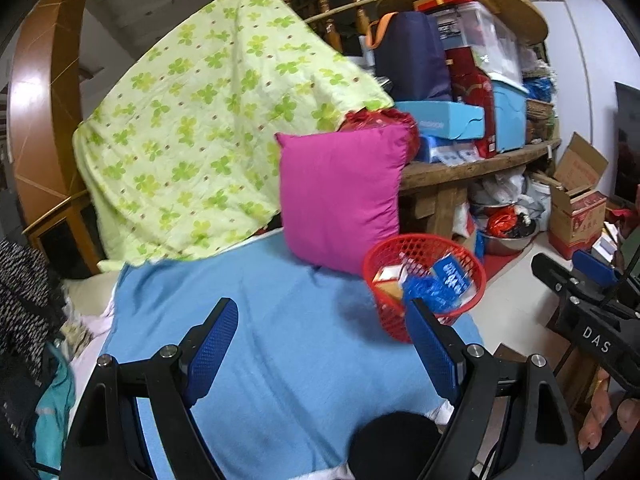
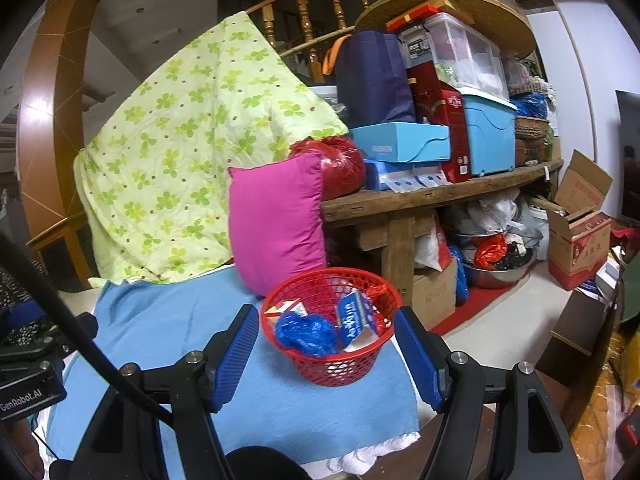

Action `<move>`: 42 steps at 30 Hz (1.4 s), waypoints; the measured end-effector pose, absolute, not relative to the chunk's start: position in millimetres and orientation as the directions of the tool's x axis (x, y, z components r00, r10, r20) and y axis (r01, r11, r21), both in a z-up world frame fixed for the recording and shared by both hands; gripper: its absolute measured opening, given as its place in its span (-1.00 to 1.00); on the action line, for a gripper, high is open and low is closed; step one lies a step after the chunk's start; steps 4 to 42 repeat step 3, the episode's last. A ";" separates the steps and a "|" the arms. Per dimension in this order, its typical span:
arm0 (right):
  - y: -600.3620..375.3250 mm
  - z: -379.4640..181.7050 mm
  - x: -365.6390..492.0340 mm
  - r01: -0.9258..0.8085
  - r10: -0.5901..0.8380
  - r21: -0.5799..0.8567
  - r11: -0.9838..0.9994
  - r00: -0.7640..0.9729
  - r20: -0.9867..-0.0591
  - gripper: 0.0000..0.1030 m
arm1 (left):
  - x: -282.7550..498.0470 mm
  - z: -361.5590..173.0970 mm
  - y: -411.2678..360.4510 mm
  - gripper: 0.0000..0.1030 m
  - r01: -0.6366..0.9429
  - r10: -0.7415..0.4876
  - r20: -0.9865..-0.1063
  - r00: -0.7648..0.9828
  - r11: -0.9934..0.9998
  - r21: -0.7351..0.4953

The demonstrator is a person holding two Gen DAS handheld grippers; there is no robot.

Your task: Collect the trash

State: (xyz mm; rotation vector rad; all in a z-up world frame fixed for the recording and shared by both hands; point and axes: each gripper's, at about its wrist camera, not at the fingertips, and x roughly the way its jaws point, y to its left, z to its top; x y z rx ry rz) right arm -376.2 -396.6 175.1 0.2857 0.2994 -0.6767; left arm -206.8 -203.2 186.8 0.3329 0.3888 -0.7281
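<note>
hovering over blue cloth [image 1: 280, 340], left tool [image 1: 324, 344] agape, right tool [image 2: 326, 354] agape facing red basket [image 2: 332, 364]

- A turned wooden stair balustrade [image 2: 320, 12] crosses the top, against white walls [image 2: 576, 64].
- A rough plank wooden bench [image 2: 432, 196] stands on a pale tiled floor [image 2: 516, 316] — piled with boxes.
- A green clover-print quilt [image 2: 188, 148] drapes over something bulky, possibly a chair.
- A magenta square cushion [image 2: 276, 220] leans upright on a light-blue cloth-covered surface [image 2: 168, 320].
- An open brown cardboard carton [image 2: 580, 224] sits on the floor at right.

Dim indoor light, fisheye-warped edges
</note>
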 end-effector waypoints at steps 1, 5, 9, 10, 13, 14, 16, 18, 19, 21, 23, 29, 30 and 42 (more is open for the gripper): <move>-401.8 175.8 -373.1 0.652 -0.570 0.161 0.741 0.737 -0.362 0.43 | -203.0 186.7 -206.0 0.67 0.697 -0.578 -0.450 0.680 0.701 0.152; -410.9 174.1 -365.2 0.660 -0.573 0.165 0.733 0.730 -0.371 0.43 | -183.2 181.4 -208.8 0.67 0.716 -0.603 -0.467 0.647 0.691 0.101; -410.9 174.1 -365.2 0.660 -0.573 0.165 0.733 0.730 -0.371 0.43 | -183.2 181.4 -208.8 0.67 0.716 -0.603 -0.467 0.647 0.691 0.101; -410.9 174.1 -365.2 0.660 -0.573 0.165 0.733 0.730 -0.371 0.43 | -183.2 181.4 -208.8 0.67 0.716 -0.603 -0.467 0.647 0.691 0.101; -410.9 174.1 -365.2 0.660 -0.573 0.165 0.733 0.730 -0.371 0.43 | -183.2 181.4 -208.8 0.67 0.716 -0.603 -0.467 0.647 0.691 0.101; -410.9 174.1 -365.2 0.660 -0.573 0.165 0.733 0.730 -0.371 0.43 | -183.2 181.4 -208.8 0.67 0.716 -0.603 -0.467 0.647 0.691 0.101; -410.9 174.1 -365.2 0.660 -0.573 0.165 0.733 0.730 -0.371 0.43 | -183.2 181.4 -208.8 0.67 0.716 -0.603 -0.467 0.647 0.691 0.101; -410.9 174.1 -365.2 0.660 -0.573 0.165 0.733 0.730 -0.371 0.43 | -183.2 181.4 -208.8 0.67 0.716 -0.603 -0.467 0.647 0.691 0.101; -410.9 174.1 -365.2 0.660 -0.573 0.165 0.733 0.730 -0.371 0.43 | -183.2 181.4 -208.8 0.67 0.716 -0.603 -0.467 0.647 0.691 0.101; -410.9 174.1 -365.2 0.660 -0.573 0.165 0.733 0.730 -0.371 0.43 | -183.2 181.4 -208.8 0.67 0.716 -0.603 -0.467 0.647 0.691 0.101; -410.9 174.1 -365.2 0.660 -0.573 0.165 0.733 0.730 -0.371 0.43 | -183.2 181.4 -208.8 0.67 0.716 -0.603 -0.467 0.647 0.691 0.101; -410.9 174.1 -365.2 0.660 -0.573 0.165 0.733 0.730 -0.371 0.43 | -183.2 181.4 -208.8 0.67 0.716 -0.603 -0.467 0.647 0.691 0.101; -410.9 174.1 -365.2 0.660 -0.573 0.165 0.733 0.730 -0.371 0.43 | -183.2 181.4 -208.8 0.67 0.716 -0.603 -0.467 0.647 0.691 0.101; -410.9 174.1 -365.2 0.660 -0.573 0.165 0.733 0.730 -0.371 0.43 | -183.2 181.4 -208.8 0.67 0.716 -0.603 -0.467 0.647 0.691 0.101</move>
